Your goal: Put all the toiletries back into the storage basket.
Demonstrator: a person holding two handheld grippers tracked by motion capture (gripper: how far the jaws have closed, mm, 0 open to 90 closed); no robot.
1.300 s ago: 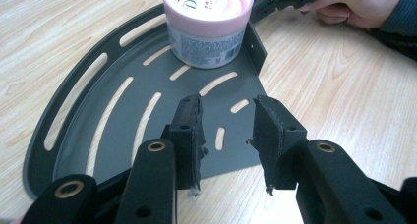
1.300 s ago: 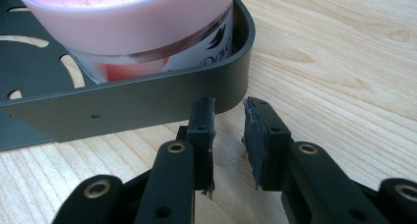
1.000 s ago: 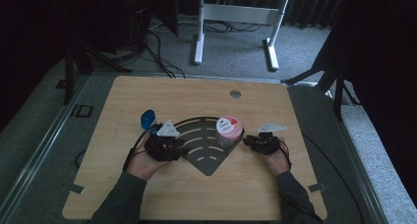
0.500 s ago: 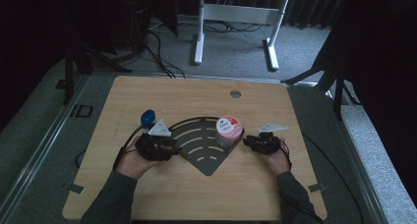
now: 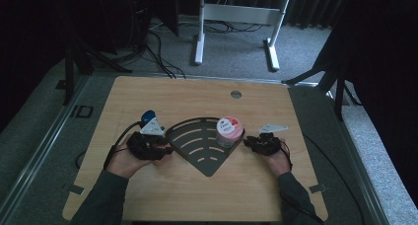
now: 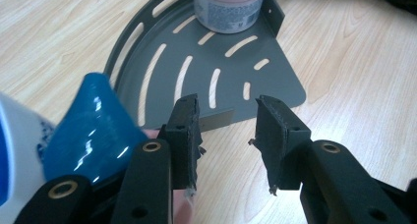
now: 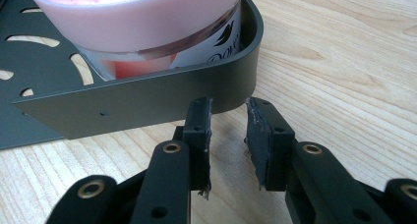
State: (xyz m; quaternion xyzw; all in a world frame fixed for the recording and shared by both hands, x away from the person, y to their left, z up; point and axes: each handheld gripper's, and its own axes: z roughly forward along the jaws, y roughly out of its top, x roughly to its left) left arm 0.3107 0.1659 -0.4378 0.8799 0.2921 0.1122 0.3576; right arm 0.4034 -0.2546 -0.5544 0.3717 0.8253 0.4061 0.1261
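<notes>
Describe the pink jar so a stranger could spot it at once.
On the light wooden table lies a dark grey, slotted, fan-shaped metal tray. In its right-hand corner stands a short round pink-lidded jar, the tray's sole load; unlike the blue-capped bottle left of the tray, it is squat and pink.

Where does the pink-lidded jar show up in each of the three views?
High view: the pink-lidded jar stands in the right corner of the dark corner shelf, mid-table.
Left gripper view: the jar sits at the top edge, on the far end of the shelf, cut off by the frame.
Right gripper view: the jar looms top left, behind the shelf's raised wall.
Shared landmark: the slotted shelf.
</notes>
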